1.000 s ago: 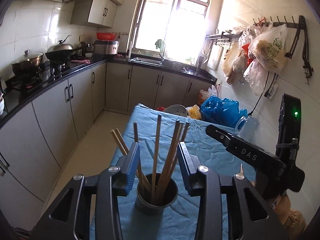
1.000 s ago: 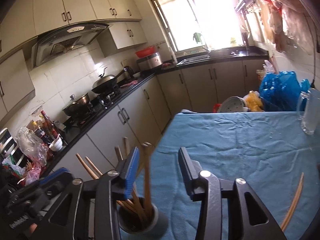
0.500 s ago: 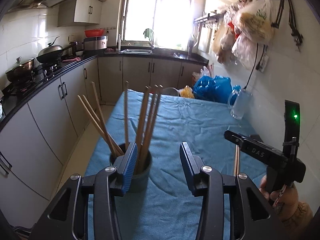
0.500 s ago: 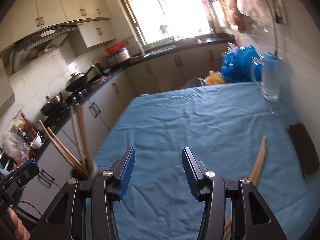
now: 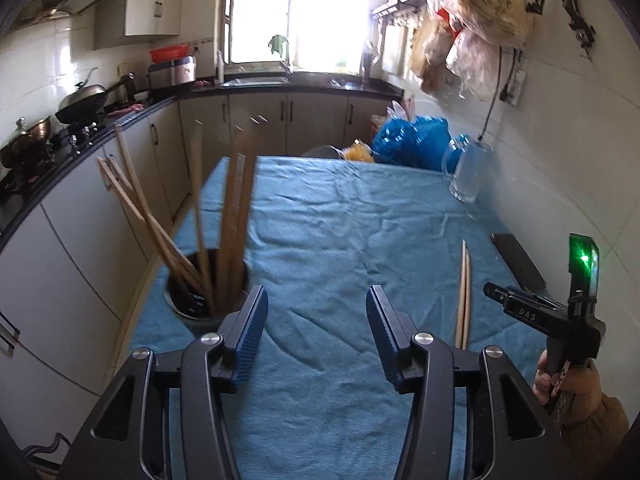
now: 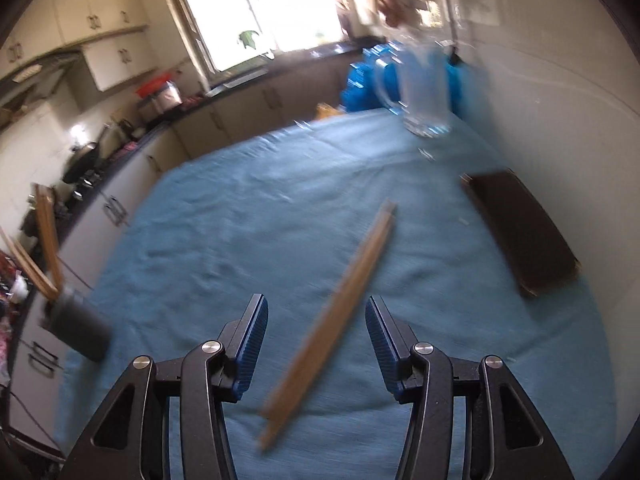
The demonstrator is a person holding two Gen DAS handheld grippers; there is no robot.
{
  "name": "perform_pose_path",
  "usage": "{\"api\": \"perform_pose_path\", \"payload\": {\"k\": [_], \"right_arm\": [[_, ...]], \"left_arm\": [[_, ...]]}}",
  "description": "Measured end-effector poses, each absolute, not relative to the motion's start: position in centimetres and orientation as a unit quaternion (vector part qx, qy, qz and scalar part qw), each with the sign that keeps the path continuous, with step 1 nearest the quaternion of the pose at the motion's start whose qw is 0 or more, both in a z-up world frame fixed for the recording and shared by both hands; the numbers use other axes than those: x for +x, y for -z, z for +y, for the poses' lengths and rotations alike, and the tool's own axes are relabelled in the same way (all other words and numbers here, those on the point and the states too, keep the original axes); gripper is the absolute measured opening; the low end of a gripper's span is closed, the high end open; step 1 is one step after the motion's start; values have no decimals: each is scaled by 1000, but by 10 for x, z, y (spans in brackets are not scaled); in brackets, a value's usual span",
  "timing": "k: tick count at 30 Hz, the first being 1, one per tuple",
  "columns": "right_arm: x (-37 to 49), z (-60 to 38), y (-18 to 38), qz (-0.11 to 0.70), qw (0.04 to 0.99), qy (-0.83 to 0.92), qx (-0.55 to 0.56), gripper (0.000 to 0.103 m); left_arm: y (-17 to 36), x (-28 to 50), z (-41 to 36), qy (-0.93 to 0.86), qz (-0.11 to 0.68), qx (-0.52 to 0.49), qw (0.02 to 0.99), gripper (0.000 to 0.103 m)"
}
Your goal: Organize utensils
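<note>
Left wrist view is showing the left gripper (image 5: 316, 332) hovering over the blue cloth (image 5: 340, 240) with its jaws spread apart and holding nothing. Just beside its left finger a dark cup (image 5: 200, 304) is standing near the table's left edge, bristling with wooden chopsticks (image 5: 224, 216). Across the cloth the right gripper (image 6: 316, 336), jaws likewise apart and empty, is hanging above a loose chopstick pair (image 6: 340, 304) lying flat between its fingers, with a dark flat object (image 6: 520, 228) lying nearby to the right
</note>
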State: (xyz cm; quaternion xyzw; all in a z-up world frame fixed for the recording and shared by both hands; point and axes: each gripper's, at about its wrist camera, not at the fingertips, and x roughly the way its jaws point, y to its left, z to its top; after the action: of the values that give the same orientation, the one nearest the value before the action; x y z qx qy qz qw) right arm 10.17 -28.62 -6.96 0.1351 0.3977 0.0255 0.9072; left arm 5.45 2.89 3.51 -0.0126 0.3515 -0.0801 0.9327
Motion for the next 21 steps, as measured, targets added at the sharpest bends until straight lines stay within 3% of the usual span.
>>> {"api": "perform_pose_path", "payload": {"k": [17,18,21], "right_arm": [[71,-244,107,446,893,-62,14,55],[69,-242,107,446,893,-59,2,52],[66,-246,109,458,888,-37,-25,28]], "left_arm": [[18,75,-24,121,415,17,901,50],[21,78,-28,125,419,15,899,50],[31,83,-40,137,431,14,892,50]]}}
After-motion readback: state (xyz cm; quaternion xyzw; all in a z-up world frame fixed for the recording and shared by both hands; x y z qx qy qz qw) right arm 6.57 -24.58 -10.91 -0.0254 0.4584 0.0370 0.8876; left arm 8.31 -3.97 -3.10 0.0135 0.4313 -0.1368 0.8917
